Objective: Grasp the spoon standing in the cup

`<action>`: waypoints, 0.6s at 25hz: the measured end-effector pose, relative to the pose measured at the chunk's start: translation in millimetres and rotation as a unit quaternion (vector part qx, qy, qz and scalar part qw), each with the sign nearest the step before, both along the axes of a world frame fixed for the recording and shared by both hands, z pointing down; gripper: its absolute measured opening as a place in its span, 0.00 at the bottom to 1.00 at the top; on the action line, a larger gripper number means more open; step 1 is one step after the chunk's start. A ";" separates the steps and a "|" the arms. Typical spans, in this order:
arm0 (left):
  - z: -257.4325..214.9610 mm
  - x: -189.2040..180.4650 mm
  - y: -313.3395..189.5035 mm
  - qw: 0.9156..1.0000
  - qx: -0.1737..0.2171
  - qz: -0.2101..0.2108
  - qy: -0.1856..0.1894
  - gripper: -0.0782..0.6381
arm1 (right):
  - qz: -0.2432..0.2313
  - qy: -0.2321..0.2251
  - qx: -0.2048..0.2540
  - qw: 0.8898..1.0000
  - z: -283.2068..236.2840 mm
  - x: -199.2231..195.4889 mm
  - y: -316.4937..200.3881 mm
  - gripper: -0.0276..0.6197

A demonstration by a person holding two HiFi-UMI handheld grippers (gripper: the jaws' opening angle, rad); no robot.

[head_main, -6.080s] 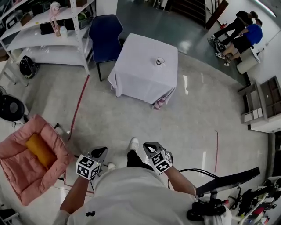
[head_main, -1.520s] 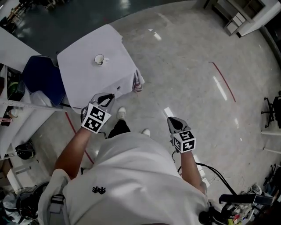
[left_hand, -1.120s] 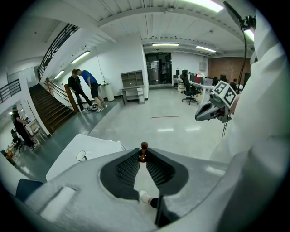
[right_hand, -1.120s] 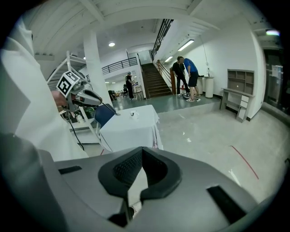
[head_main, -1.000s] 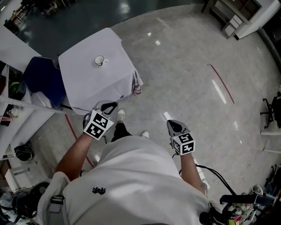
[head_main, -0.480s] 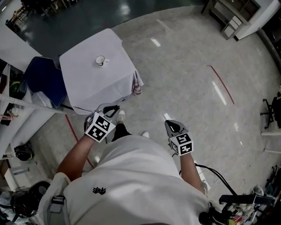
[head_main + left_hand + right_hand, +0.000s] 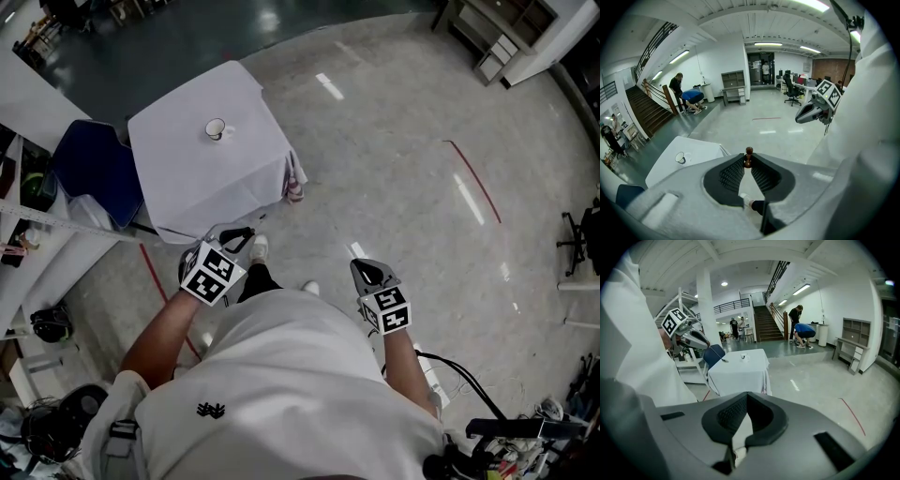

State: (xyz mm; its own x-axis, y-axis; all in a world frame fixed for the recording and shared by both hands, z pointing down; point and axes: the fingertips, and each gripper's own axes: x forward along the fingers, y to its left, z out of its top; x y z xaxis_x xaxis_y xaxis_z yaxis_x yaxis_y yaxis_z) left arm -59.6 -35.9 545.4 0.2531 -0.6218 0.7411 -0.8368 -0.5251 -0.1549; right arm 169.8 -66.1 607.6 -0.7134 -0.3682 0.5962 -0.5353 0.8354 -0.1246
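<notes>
A white cup (image 7: 216, 127) stands on a small table with a white cloth (image 7: 192, 183), ahead and to my left; it also shows as the cup (image 7: 680, 158) and the cup (image 7: 744, 356). My left gripper (image 7: 240, 233) is low in front of me, short of the table's near edge, shut on a thin spoon. The spoon's brown knob (image 7: 748, 151) sticks up between the closed tips of the left gripper (image 7: 748, 158). In the right gripper view the spoon shaft (image 7: 718, 355) slants down from it. My right gripper (image 7: 362, 269) hangs over bare floor, its jaws together with nothing in them.
A blue chair (image 7: 84, 164) stands left of the table, with white shelving (image 7: 37, 239) nearer me on the left. Red tape lines (image 7: 473, 178) cross the polished floor. Two people (image 7: 689, 96) are by a staircase far off. Cables and gear (image 7: 487, 431) lie at lower right.
Since the earliest frame I have walked up to the table and turned. Over the last second both grippers have hardly moved, and the left one still holds the spoon.
</notes>
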 end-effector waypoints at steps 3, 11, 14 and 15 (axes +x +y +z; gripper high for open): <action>-1.4 2.3 -0.9 1.000 0.001 0.001 0.000 0.18 | 0.002 0.000 -0.001 1.000 -0.2 2.9 0.9 0.05; -2.8 -0.2 -6.2 1.000 -0.003 0.002 -0.001 0.18 | 0.003 0.001 -0.001 1.000 -0.1 1.1 -5.6 0.05; 0.1 -3.0 -6.5 1.000 -0.003 0.002 0.001 0.18 | 0.003 0.001 0.000 1.000 1.9 -1.6 -6.3 0.05; 0.7 -3.6 -6.8 1.000 -0.003 0.002 0.001 0.18 | 0.003 0.001 0.000 1.000 2.5 -2.4 -6.8 0.05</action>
